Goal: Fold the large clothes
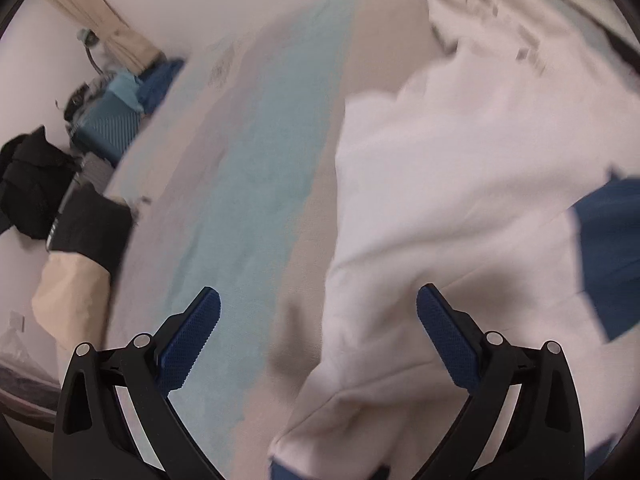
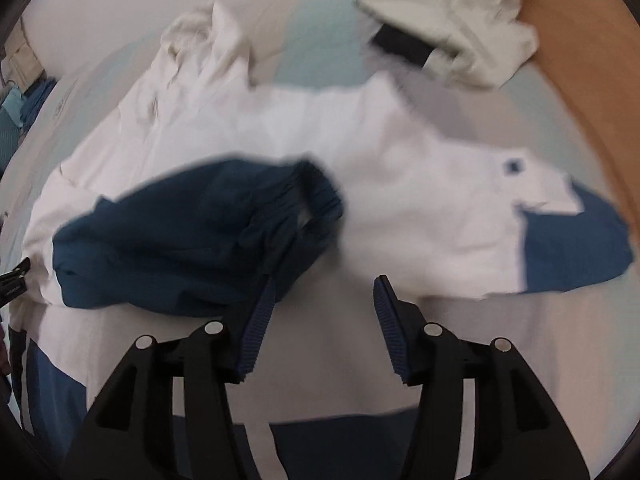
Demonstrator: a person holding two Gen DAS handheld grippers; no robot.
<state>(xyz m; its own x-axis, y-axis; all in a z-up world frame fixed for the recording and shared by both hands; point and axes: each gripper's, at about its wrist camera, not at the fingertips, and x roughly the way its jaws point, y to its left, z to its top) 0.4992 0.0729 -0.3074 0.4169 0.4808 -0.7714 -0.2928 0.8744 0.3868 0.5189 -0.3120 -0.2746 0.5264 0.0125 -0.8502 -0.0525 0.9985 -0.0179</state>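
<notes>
Two grippers: both of mine released, gripping nothing.
Left gripper (image 1: 318, 314): jaws wide above the bed (image 1: 256, 184).
Right gripper (image 2: 324, 300): parted over the jacket (image 2: 400, 184).
Jacket: white-and-blue, spread on my bed, blue sleeve (image 2: 180, 236) folded across it.

Jacket (image 2: 280, 128) blurred, hem cut off

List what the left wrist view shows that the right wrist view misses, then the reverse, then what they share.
Left wrist only: a black garment and a tan paper bag beside the bed.
Right wrist only: a navy sleeve folded across the jacket, a crumpled cream garment farther up the bed, and the wooden bed edge.
Both: the white and navy jacket on the striped sheet, and a blue suitcase.
</notes>
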